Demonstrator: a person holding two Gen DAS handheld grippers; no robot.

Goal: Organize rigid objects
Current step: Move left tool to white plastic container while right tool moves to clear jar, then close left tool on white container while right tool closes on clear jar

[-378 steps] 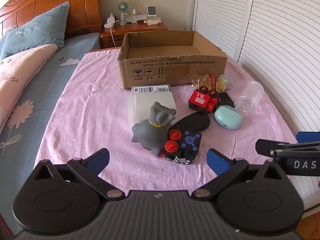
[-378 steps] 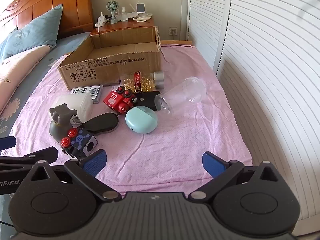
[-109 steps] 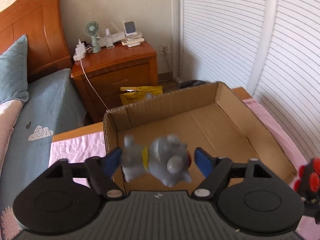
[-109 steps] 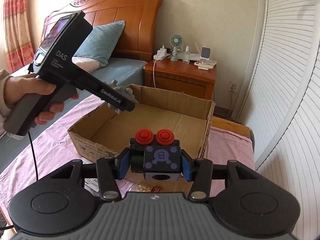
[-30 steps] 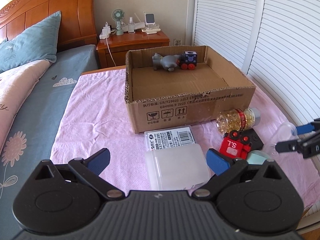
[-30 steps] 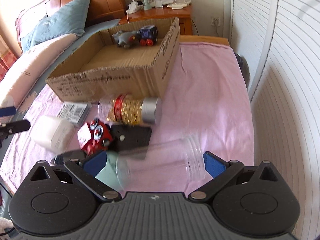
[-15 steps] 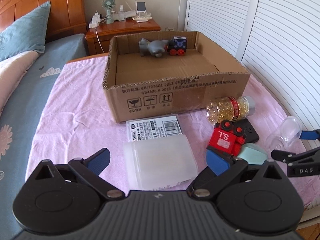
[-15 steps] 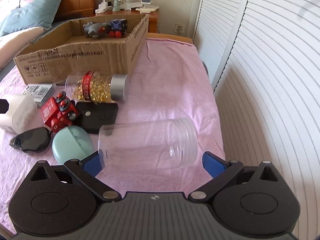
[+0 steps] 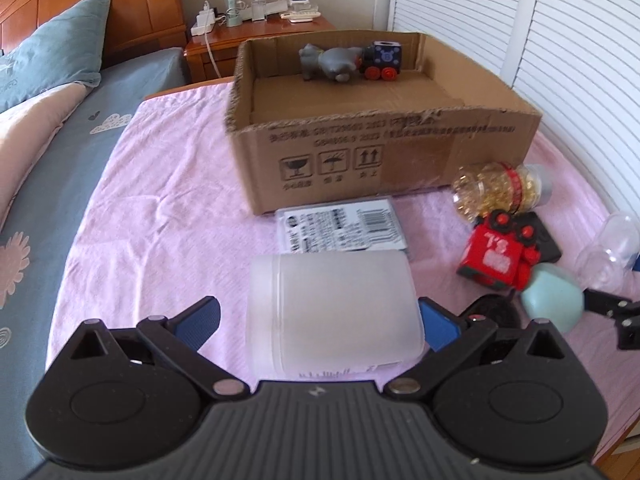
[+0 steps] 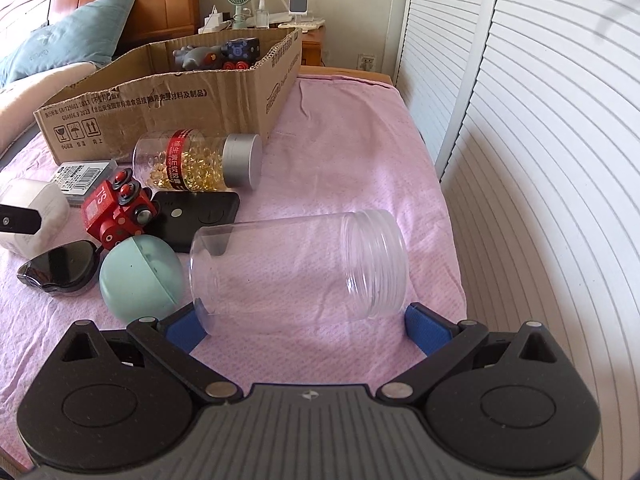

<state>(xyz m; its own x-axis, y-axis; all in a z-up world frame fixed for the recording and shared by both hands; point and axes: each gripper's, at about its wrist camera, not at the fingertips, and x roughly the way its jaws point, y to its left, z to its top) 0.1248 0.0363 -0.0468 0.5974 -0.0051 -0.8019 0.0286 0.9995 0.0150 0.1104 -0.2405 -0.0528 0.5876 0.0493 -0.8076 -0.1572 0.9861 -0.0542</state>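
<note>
Both grippers are down at the pile now, a big shift from a second ago when they were hanging back from it. The left gripper point(image 9: 318, 322) has closed in on the frosted white container point(image 9: 334, 312), which lies on its side on the pink cloth point(image 9: 168, 208); its jaws are spread wide, 1 blue pad on each side of the container, not yet pinching. The right gripper point(image 10: 306, 326) has done the same with the clear plastic jar point(image 10: 298, 264), also on its side: jaws apart, the left pad right at the jar's base, the right pad just off its threaded mouth.

Up in the cardboard box point(image 9: 384, 148), 2 items already sit against the far wall: the grey animal figure point(image 9: 328, 62) and the dark blue toy train point(image 9: 382, 60), touching each other. So 2 are stowed.

Outside the box there are the capsule bottle point(image 10: 198, 160), the red toy train point(image 10: 118, 210), the flat black device point(image 10: 198, 218), the mint-green round case point(image 10: 142, 278), the glossy black case point(image 10: 60, 266) and the labelled flat pack point(image 9: 340, 228).

Both arms look set for a double pickup. The jar is smooth and round, so I'd expect it to roll or slip if squeezed off-centre.
</note>
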